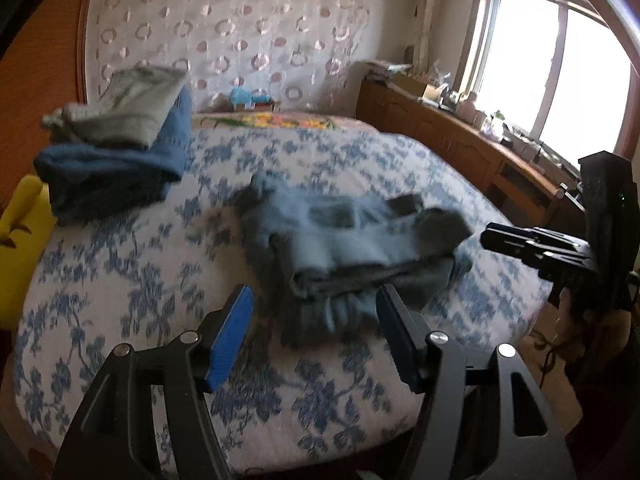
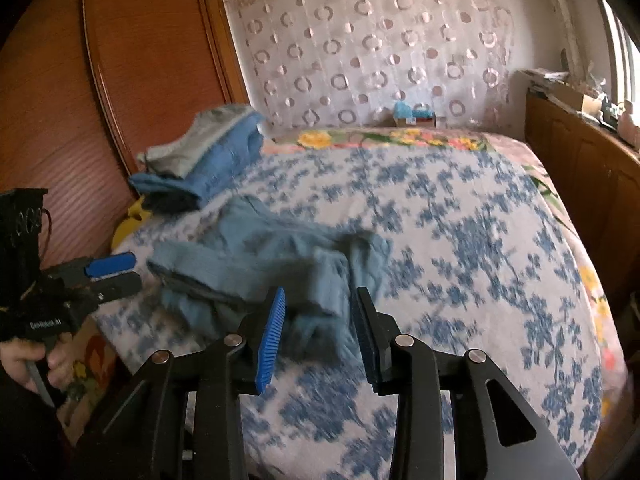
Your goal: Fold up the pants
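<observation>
Both grippers hovered with jaws apart, the left gripper [image 1: 314, 300] and right gripper [image 2: 320, 300] gripping nothing. Blue-grey pants [image 1: 352, 240] lay bunched on the floral bedspread [image 1: 120, 280], folded clothes [image 1: 120, 140] stacked at ten o'clock.

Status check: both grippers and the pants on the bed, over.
Left gripper open, right gripper open, nothing held. Blue-grey pants bunched loosely on bedspread. Stack of folded clothes at far corner, clear of work.

The left gripper [image 1: 314, 294] tilts downward with its jaws spread wide and nothing pressed between the pads. The right gripper [image 2: 320, 300] angles down too, jaws parted more narrowly, gripping nothing.
</observation>
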